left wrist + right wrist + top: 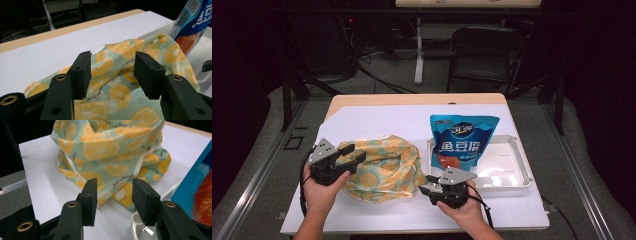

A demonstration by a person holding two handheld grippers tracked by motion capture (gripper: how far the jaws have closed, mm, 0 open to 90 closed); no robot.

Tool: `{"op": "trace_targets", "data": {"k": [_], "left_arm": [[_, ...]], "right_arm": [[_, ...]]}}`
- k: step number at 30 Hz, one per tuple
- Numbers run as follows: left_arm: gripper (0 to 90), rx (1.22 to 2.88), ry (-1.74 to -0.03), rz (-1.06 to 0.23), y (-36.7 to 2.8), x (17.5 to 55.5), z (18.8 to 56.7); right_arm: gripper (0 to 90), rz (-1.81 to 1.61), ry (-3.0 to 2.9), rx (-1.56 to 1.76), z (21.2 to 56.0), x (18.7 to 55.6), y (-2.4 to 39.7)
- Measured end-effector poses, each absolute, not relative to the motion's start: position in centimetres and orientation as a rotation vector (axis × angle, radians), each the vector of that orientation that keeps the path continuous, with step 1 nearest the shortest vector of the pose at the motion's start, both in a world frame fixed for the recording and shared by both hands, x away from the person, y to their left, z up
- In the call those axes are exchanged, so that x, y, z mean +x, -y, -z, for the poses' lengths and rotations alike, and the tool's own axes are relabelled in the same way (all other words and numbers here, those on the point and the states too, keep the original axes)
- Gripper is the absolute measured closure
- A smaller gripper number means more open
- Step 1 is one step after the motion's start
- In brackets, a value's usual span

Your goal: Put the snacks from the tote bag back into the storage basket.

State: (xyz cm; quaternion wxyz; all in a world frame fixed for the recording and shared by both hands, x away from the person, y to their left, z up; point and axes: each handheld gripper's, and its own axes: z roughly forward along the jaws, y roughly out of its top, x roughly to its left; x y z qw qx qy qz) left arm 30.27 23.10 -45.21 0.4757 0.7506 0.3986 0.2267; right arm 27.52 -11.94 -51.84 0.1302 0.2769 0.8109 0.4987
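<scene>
Lemon-print cloth bag lies crumpled on the white sheet covering the table, left of the metal tray. I have my left gripper at the bag's left edge; in the left gripper view its jaws stand wide apart with the fabric showing between and beyond them, but I cannot tell if the pads touch it. My right gripper sits low at the bag's lower right corner, just beside the tray's near left corner. In the right gripper view its jaws are wide as well, gripping nothing, aimed at the bag's bunched folds. A blue snack pouch leans upright on the tray, close to the bag's right side.
</scene>
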Motion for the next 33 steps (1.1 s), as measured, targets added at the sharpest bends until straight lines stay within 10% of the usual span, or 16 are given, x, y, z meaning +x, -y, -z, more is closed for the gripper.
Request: {"op": "trace_targets", "data": {"k": [33], "left_arm": [[46.4, 1.845, -0.983, -0.542, -22.7, 30.6, 46.1]], "right_arm": [[53.2, -1.364, -2.394, 0.751, 53.8, 27.6, 10.9]]}}
